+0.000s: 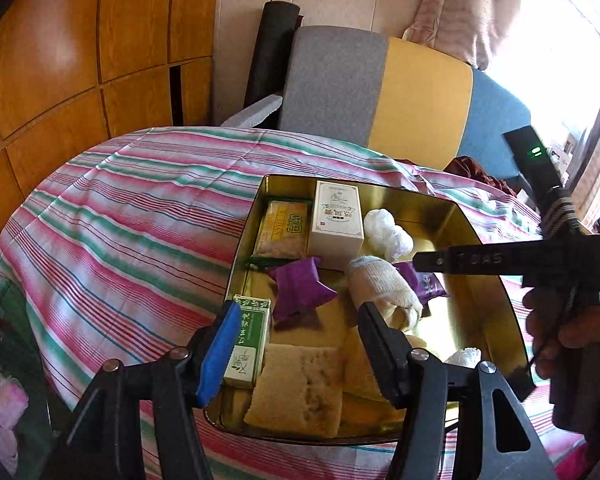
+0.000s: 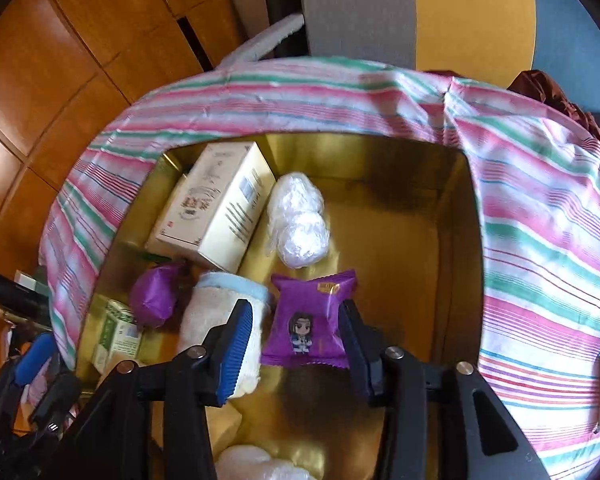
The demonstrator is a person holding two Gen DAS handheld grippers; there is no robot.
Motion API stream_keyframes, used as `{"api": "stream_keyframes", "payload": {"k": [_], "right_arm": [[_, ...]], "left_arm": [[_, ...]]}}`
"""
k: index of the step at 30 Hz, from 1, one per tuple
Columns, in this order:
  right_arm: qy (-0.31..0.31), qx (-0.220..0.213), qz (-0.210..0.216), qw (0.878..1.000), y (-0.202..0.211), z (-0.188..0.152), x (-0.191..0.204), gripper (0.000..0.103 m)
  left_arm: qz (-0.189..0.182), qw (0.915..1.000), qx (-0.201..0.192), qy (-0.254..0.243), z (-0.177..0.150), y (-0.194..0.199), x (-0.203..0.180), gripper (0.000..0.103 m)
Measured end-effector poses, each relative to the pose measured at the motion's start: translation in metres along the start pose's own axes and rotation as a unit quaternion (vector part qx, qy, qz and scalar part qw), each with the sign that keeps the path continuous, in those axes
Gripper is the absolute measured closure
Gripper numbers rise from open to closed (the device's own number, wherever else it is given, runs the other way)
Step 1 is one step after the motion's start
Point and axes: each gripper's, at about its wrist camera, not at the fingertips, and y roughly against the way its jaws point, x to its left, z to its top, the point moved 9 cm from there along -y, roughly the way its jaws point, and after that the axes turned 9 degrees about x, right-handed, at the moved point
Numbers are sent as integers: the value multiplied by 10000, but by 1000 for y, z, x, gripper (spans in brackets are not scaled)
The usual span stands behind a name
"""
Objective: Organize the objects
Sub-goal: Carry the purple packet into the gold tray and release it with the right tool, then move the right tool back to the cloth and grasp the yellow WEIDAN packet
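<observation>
Our right gripper [image 2: 300, 344] brackets, untouching, a purple packet [image 2: 306, 320] in the tin [image 2: 460, 240]; left gripper [image 1: 296, 344] half-open, empty; lifting could snag the packet

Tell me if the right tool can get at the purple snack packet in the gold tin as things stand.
Probably yes. The right tool already hangs over the gold tin with its fingers either side of the purple snack packet, and nothing lies between them. The rolled towel crowds the left finger.
</observation>
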Motion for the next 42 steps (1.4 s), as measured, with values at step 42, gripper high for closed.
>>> {"api": "stream_keyframes", "payload": {"k": [42], "right_arm": [[-1743, -130, -1360, 9752, 120, -112, -315, 22]], "left_arm": [[-552, 9824, 49, -1786, -5, 13, -163, 35]]}}
